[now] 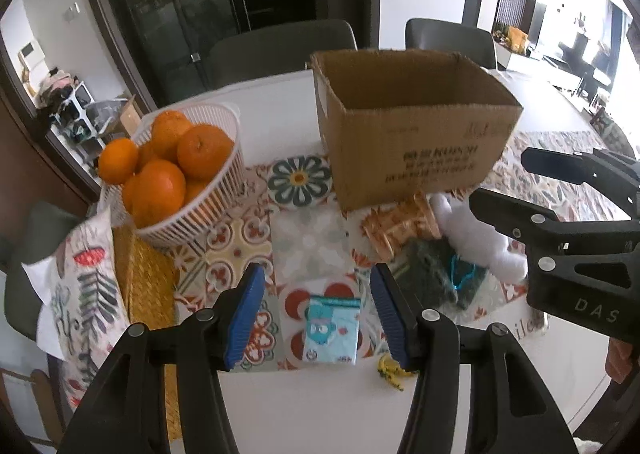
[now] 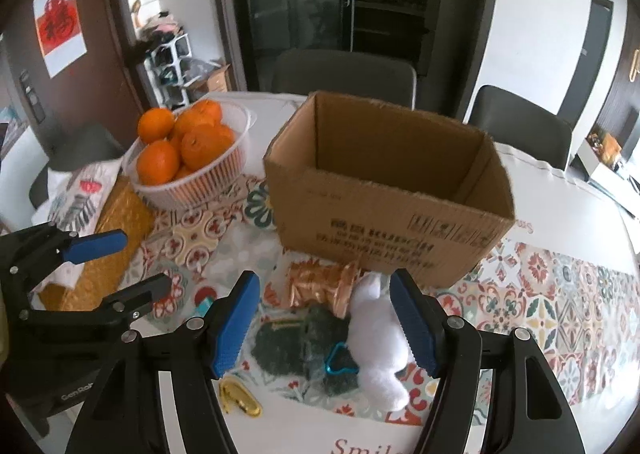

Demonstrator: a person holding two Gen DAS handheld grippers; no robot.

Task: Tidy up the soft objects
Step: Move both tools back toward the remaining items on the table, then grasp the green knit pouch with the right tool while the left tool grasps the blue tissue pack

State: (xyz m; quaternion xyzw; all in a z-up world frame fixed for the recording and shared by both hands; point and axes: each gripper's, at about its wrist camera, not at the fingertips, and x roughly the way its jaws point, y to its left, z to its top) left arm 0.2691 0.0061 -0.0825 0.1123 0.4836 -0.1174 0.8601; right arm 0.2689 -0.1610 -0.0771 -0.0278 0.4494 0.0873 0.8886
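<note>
An open cardboard box [image 1: 408, 122] [image 2: 384, 198] stands at the back of the patterned table mat. In front of it lie a copper-coloured foil bundle [image 1: 400, 226] [image 2: 320, 282], a white plush toy [image 1: 480, 238] [image 2: 380, 338] and a dark green fuzzy thing [image 1: 436, 274] [image 2: 304, 346] with a turquoise clip. A light-blue tissue pack [image 1: 332, 330] lies nearer. My left gripper [image 1: 318, 314] hangs open above the pack, nothing between its fingers. My right gripper [image 2: 324, 318] is open over the green thing and the plush, touching neither.
A white basket of oranges [image 1: 180, 190] [image 2: 188, 166] sits back left beside a woven yellow mat [image 1: 148, 282] and a printed cloth [image 1: 80, 294]. A small gold object [image 2: 240, 402] lies by the near edge. Dark chairs [image 2: 344, 74] stand behind the table.
</note>
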